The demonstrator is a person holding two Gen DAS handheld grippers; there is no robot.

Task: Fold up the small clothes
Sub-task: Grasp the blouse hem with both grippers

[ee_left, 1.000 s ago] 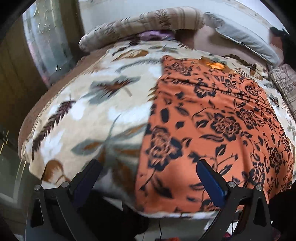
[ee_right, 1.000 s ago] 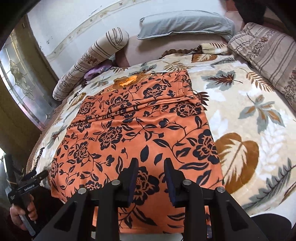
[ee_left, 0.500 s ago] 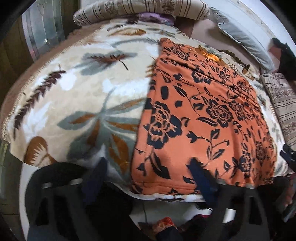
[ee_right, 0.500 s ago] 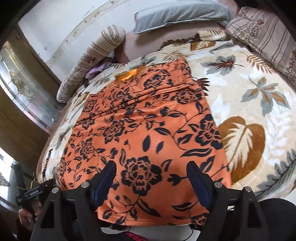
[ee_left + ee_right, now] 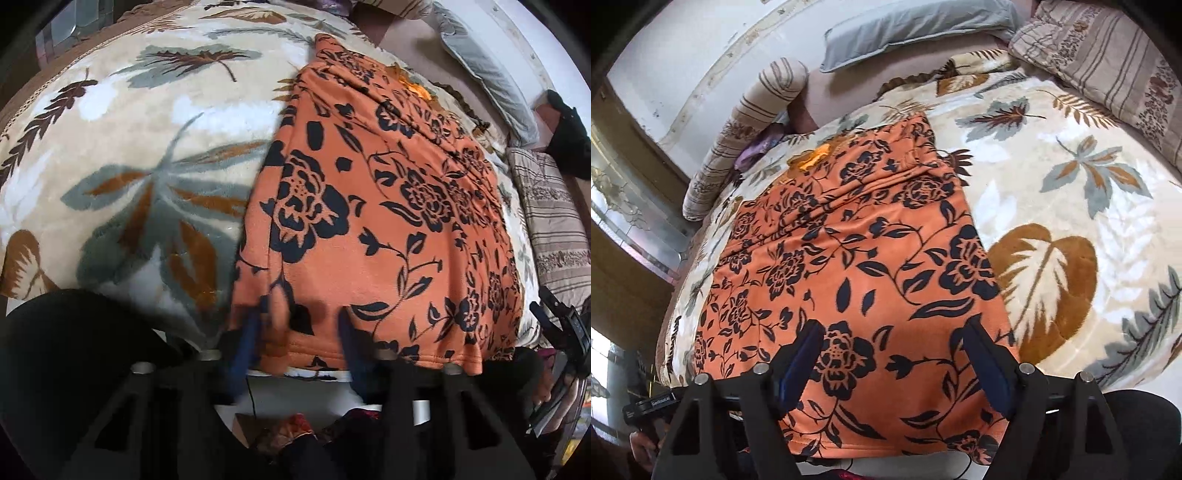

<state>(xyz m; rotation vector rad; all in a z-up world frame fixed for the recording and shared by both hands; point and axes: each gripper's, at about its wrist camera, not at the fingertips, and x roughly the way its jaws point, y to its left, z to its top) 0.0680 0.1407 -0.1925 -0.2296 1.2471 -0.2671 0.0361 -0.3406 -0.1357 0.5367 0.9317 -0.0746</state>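
Bed [image 5: 1071,206] takes up pretty much everything, covered in a cream plush blanket with big leaf prints, a grey pillow [image 5: 912,26] up by the white wall. Orange floral garment [image 5: 871,266] lies flat on the blanket, hem at the near edge. Left gripper [image 5: 301,325] is closing with the hem's corner between its blurry fingers. Right gripper [image 5: 894,354] hangs wide over the hem, holding nothing.

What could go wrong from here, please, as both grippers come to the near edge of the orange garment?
The left gripper is closing its jaws over the orange garment hem near one corner; it may pinch only the top layer. The right gripper hangs open over the cloth, so a one-sided lift could skew the fold or drag the leaf-print blanket.
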